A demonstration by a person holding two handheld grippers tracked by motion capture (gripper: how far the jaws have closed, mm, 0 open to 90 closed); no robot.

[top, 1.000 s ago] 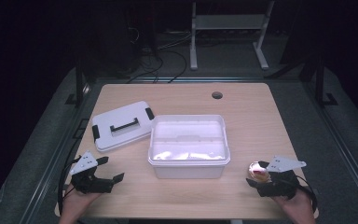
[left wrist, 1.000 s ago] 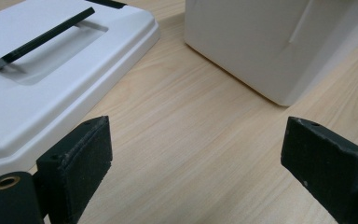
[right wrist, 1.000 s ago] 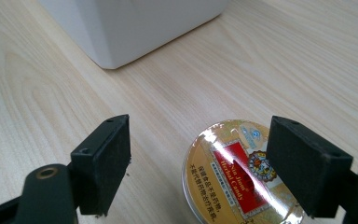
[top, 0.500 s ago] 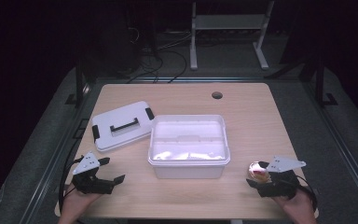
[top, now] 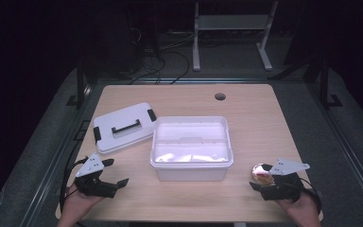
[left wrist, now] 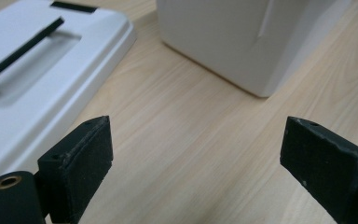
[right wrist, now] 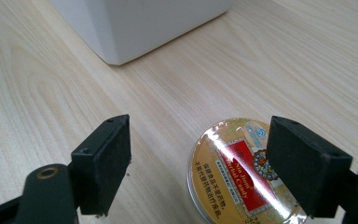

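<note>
Round candy tin: lies flat on the worktop, printed gold-and-red lid up, near the front edge at about 4 o'clock from the open white bin. It sits apart from the bin, short of the bin's near corner, presumably staged for loading.

Right tongs: jaws apart. In the right gripper view one pad overlaps the tin's edge while the other stands well clear on bare wood; the tin is off-centre in the gap and not clamped. Judgement: a grasp is being lined up, not made.

Bin: uncovered, a clear bag or liner visible inside, ready to receive.

Bin lid: laid flat, handle up, at 10 o'clock from the bin, touching or just beside its corner, keeping the opening free.

Left tongs: jaws wide apart, nothing between them, low over the worktop at 8 o'clock from the bin, pointing toward lid and bin.
</note>
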